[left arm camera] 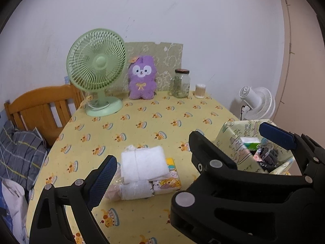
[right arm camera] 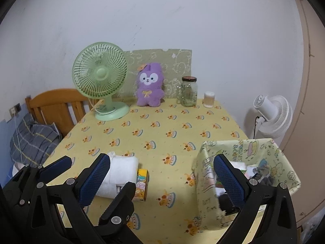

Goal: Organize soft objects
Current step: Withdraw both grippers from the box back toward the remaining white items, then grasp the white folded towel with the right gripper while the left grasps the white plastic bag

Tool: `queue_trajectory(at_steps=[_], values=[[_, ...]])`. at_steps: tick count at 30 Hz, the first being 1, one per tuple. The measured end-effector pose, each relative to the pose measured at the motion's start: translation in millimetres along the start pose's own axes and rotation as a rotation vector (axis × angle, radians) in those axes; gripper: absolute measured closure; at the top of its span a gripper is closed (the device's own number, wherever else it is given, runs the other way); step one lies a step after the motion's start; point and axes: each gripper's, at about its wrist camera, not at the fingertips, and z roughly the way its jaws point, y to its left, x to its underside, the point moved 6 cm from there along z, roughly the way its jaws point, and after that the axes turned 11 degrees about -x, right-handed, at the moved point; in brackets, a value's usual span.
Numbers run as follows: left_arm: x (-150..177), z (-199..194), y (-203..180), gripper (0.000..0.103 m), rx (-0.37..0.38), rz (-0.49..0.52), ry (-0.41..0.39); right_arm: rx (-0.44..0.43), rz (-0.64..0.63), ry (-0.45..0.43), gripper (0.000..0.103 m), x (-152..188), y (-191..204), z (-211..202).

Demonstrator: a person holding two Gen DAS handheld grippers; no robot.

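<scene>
Yellow cloth printed with small cakes covers the surface. Near its front edge lies a folded white towel, on top of a rolled white cloth and a cartoon-printed tissue pack. To the right stands a paper-covered box holding dark fabric and small packets. The left claw and the right claw both hover with fingers spread wide, gripping nothing. A green fan, purple plush and glass jar stand along the back.
</scene>
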Motion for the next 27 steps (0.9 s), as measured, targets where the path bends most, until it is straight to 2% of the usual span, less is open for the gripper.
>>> queue_trajectory(at_steps=[13, 27], values=[[28, 29, 19, 0.007, -0.032, -0.015, 0.070, -0.039, 0.002, 0.025, 0.000, 24, 15, 34], [52, 68, 40, 0.007, -0.066, -0.065, 0.186, -0.072, -0.011, 0.136, 0.000, 44, 26, 84]])
